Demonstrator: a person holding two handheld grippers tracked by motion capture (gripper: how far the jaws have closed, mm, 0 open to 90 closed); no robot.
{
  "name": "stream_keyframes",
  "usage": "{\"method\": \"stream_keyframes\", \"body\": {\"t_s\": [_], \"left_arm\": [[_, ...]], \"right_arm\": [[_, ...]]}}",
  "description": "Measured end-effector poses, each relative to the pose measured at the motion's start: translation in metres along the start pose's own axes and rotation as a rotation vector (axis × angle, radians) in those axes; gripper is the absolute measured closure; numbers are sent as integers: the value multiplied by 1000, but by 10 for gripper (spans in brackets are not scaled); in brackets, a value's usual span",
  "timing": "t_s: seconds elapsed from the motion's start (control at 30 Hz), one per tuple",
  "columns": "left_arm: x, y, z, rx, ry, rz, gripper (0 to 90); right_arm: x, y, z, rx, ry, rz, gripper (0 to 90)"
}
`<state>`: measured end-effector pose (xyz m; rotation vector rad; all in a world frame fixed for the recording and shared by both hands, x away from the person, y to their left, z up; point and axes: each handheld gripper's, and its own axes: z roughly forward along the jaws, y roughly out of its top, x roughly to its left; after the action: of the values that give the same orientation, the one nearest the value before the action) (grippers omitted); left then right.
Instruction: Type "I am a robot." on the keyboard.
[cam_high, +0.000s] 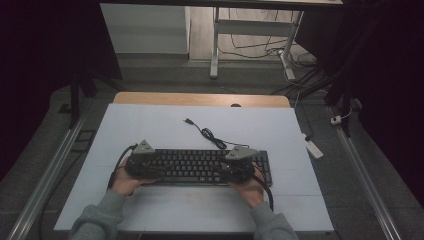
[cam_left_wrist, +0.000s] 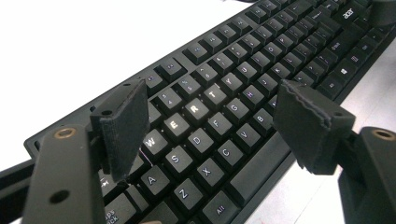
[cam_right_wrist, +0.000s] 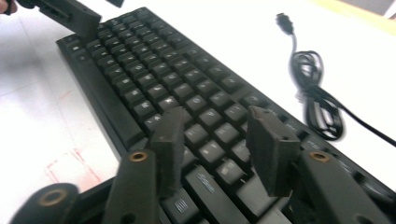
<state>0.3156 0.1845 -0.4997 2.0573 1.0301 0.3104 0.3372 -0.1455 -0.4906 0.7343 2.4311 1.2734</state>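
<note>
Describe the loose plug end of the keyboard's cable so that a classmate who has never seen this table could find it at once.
Start at the white table top and find the black keyboard near its front edge. From the keyboard's far side a black cable runs out into a small coiled bundle. Beyond the coil it ends in the plug, a small dark connector lying alone on bare white surface, plugged into nothing.

keyboard (cam_high: 200, 166) | black, flat on table, cable (cam_high: 210, 135) bundled behind

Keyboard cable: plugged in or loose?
Loose. The keyboard cable's USB plug lies bare on the white table, with the cable partly coiled beside it.
</note>
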Motion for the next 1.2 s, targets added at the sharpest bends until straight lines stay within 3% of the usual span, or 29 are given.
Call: {"method": "stream_keyframes", "body": {"t_s": [0.37,0.7,0.87,1.2], "left_arm": [[1,-2,-2,-8,6,-10,265],[-2,-5,-8,-28,0,-10,261],[-7,-14,-18,-32,4,5,260],[-9,-46,-45,-48,33,-10,260]], "right_arm": [[-18,-13,-20,-16,-24,-3,500],[-28,-36,-49,3,-90,24,463],[-28,-49,-74,-13,-133,43,447],[-29,-80,-110,-20,-154,51,444]]}}
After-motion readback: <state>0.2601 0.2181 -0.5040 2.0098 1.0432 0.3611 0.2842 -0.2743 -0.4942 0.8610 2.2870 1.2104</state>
